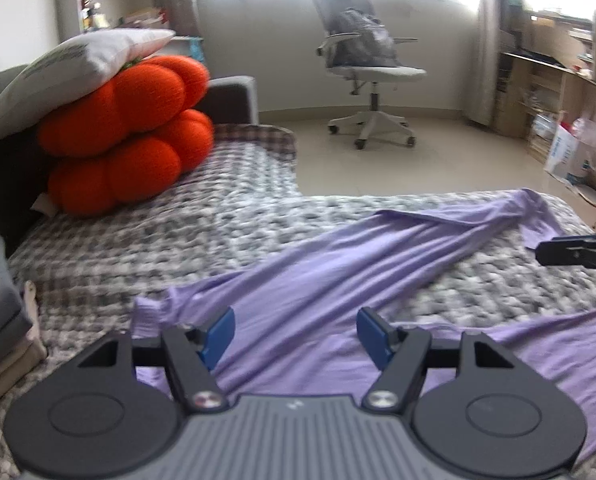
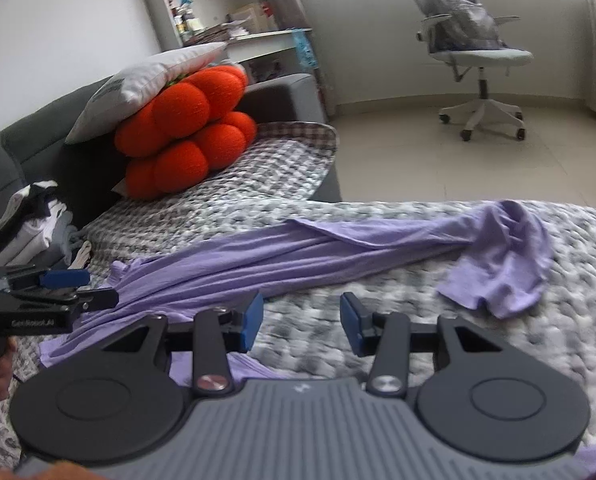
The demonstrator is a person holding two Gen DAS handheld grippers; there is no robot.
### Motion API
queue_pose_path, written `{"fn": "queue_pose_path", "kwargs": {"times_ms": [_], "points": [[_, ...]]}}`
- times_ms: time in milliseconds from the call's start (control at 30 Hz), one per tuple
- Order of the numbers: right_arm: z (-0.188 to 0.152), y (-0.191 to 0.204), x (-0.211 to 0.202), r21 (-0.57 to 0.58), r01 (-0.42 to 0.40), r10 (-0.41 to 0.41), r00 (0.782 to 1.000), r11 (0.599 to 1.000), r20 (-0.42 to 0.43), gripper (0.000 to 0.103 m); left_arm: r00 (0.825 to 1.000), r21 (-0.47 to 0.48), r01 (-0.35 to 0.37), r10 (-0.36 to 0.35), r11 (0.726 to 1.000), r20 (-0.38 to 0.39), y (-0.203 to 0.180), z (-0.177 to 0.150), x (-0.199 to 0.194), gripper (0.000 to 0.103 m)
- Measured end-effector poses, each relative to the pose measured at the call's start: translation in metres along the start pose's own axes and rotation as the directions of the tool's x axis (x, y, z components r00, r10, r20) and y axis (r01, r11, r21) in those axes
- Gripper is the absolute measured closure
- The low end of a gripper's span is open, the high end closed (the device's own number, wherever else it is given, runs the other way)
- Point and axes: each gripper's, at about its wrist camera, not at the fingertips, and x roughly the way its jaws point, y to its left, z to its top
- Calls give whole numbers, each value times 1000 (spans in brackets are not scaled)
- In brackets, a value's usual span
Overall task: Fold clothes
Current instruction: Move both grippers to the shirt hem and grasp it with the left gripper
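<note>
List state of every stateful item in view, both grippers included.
left gripper: open, empty, above the shirt
right gripper: open, empty, above the blanket
purple shirt: unfolded, stretched out and wrinkled on the blanket
checked blanket: spread flat
clothes stack: piled at left
orange cushion: under white pillow
office chair: holding a grey bag

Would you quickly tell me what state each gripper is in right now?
Left gripper: open, empty, over the purple garment.
Right gripper: open, empty, over the blanket.
</note>
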Motion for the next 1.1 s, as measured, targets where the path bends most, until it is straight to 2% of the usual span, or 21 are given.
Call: {"fn": "queue_pose_path", "kwargs": {"times_ms": [467,667,967,1100], "points": [[15,36,39,-91,-43,40,998,995,-38,53,995,-65,-101,100,993,-18,69,0,19,34],[19,43,50,-115,-53,47,997,992,-54,52,992,-119,-122,120,985,-28,104,-3,26,34],[28,59,69,-156,-78,67,995,985,-75,51,996,-270,-85,73,959,-53,156,-14,44,36],[30,69,81,-178,-90,75,993,980,-88,51,999,-326,-32,19,945,-43,169,-19,56,39]]}}
